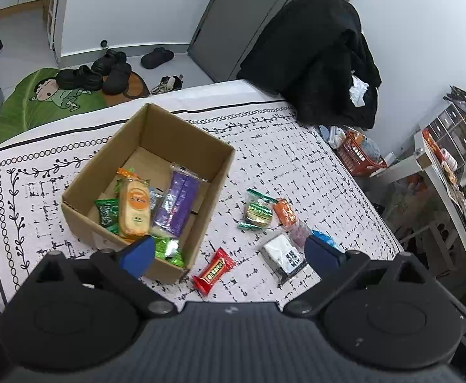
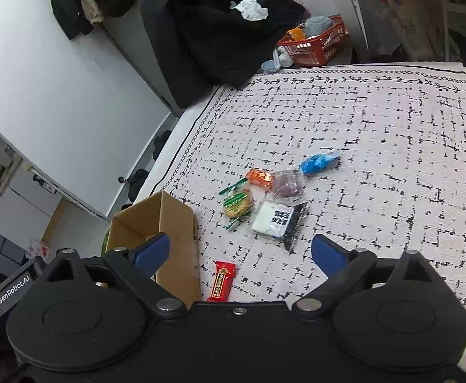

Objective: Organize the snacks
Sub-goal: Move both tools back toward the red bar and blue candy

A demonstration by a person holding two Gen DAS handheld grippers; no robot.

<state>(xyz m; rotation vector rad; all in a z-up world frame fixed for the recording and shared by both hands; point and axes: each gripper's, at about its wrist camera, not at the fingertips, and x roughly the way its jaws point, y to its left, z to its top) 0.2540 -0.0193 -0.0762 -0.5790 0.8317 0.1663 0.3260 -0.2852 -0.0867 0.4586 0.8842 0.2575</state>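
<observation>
Patterned cloth: red snack btwn open right claw fingers.

bright, sharp, fisheye-warped edges

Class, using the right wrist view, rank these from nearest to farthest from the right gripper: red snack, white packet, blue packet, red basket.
1. Red snack, just ahead, beside the box.
2. White packet, centre.
3. Blue packet, beyond it.
4. Red basket, off the cloth's far edge.

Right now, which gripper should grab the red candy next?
Probably the left hand-held gripper: it is open, and the red candy lies just below its gap, beside the box. The right hand-held gripper would do nearly as well.
</observation>
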